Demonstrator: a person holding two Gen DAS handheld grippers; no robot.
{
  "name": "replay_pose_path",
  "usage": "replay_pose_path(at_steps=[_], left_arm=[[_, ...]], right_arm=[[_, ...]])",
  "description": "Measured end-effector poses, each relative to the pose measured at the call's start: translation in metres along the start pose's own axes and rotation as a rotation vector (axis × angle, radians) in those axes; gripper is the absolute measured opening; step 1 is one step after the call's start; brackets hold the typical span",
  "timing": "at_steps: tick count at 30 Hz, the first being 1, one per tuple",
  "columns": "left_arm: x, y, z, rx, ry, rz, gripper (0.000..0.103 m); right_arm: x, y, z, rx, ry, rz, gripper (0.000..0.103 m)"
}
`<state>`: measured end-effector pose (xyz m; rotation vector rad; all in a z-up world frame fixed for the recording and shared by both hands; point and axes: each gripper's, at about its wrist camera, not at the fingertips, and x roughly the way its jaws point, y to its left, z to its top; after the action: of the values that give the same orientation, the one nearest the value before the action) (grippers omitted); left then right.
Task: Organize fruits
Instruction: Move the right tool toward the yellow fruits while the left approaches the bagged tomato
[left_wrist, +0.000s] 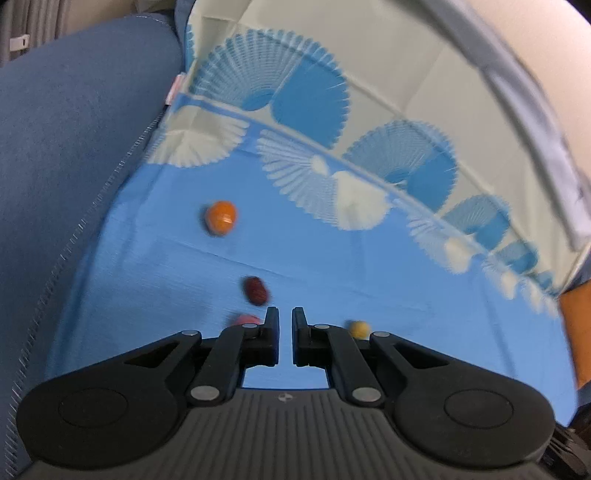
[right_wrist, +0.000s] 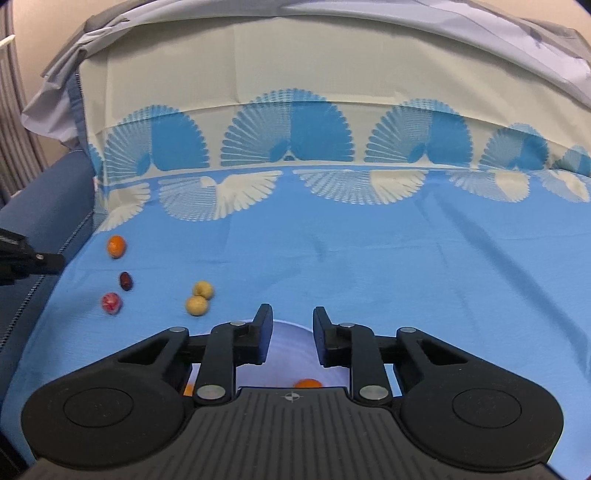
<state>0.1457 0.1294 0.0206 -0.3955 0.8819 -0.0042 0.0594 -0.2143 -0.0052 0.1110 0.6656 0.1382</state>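
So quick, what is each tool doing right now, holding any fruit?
Left tool: nearly closed, a narrow gap between its fingers, holding nothing.
Right tool: open, empty, above a pale plate.

We see a blue cloth (right_wrist: 369, 251) with pale fan patterns covering the surface, rising cream at the far side. Left lies a blue upholstered cushion (left_wrist: 74, 147); beyond, a beige wall (right_wrist: 44, 22).

no readable text, labels, brands or numbers anywhere
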Motion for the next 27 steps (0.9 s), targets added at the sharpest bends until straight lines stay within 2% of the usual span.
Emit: replay_pose_path(at_steps=[3, 5, 7, 9, 12, 14, 17, 19, 21, 23, 25, 27], left_arm=[[0.012, 0.010, 0.009, -0.030, 0.003, 0.018, 0.006], [0.021, 0.019, -0.001, -0.055, 0.004, 0.002, 0.007], [0.041, 0.031, -0.008, -0.113, 0.098, 0.037, 0.008], [0.046, 0.041, -0.010, -0.194, 0.111, 0.031, 0.013], [0.050, 0.045, -0.008, -0.210, 0.118, 0.045, 0.015], [0.051, 0.048, -0.008, -0.223, 0.121, 0.039, 0.022], [0.054, 0.047, -0.008, -0.222, 0.133, 0.037, 0.026], [0.059, 0.043, -0.007, -0.215, 0.141, 0.037, 0.026], [0.062, 0.040, -0.006, -0.199, 0.137, 0.037, 0.027], [0.066, 0.036, -0.006, -0.181, 0.139, 0.035, 0.035], [0.071, 0.031, -0.008, -0.158, 0.151, 0.044, 0.042], [0.076, 0.026, -0.009, -0.129, 0.160, 0.057, 0.042]], right_arm=[[0.004, 0.012, 0.003, -0.011, 0.001, 0.034, 0.024], [0.008, 0.020, 0.005, -0.021, 0.004, 0.056, 0.023], [0.013, 0.027, 0.009, -0.033, 0.011, 0.076, 0.022], [0.021, 0.035, 0.012, -0.042, 0.027, 0.100, 0.023], [0.032, 0.047, 0.016, -0.048, 0.041, 0.138, 0.023], [0.042, 0.057, 0.020, -0.058, 0.051, 0.159, 0.023], [0.062, 0.073, 0.025, -0.073, 0.077, 0.182, 0.025], [0.077, 0.083, 0.026, -0.084, 0.105, 0.188, 0.027], [0.093, 0.092, 0.027, -0.096, 0.129, 0.177, 0.043], [0.107, 0.097, 0.028, -0.101, 0.142, 0.158, 0.053], [0.121, 0.101, 0.030, -0.104, 0.155, 0.147, 0.053], [0.133, 0.103, 0.030, -0.096, 0.173, 0.140, 0.053]])
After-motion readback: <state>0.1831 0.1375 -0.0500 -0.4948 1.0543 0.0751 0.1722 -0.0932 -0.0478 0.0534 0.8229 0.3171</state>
